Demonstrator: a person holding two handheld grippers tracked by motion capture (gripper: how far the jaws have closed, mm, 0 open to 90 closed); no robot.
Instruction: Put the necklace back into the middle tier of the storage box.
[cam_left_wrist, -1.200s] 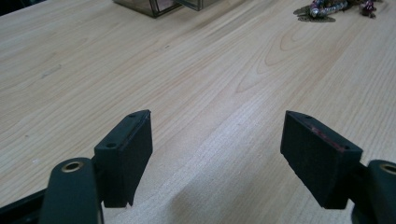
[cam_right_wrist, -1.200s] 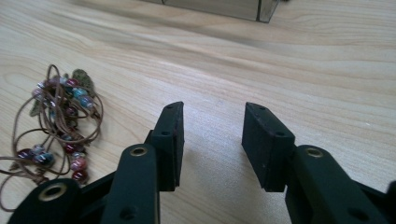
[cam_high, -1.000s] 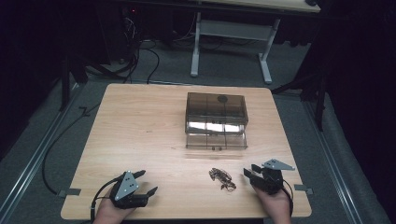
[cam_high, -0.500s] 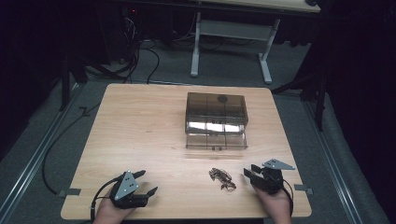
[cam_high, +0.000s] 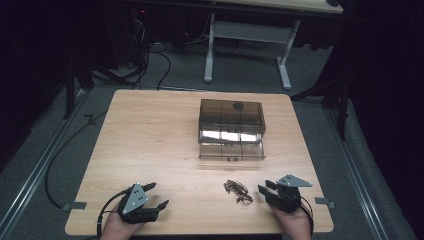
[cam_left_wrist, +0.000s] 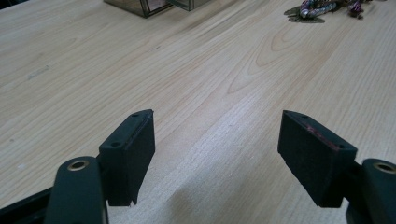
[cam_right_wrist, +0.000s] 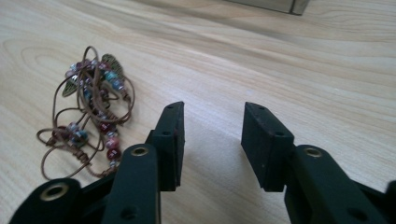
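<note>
My right gripper (cam_right_wrist: 212, 140) just narrowed, jaws apart on nothing; brown-cord beaded bracelet (cam_right_wrist: 88, 116) sits just left of it. Left gripper (cam_left_wrist: 217, 154) wide apart, idle. Grasp pending.

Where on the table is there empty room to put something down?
The left half of the table is bare, from the smoky plastic box over to the left edge. The strip behind the box is free too. It gets crowded near the front right, where the beaded cord lies beside the right hand-held gripper.
</note>
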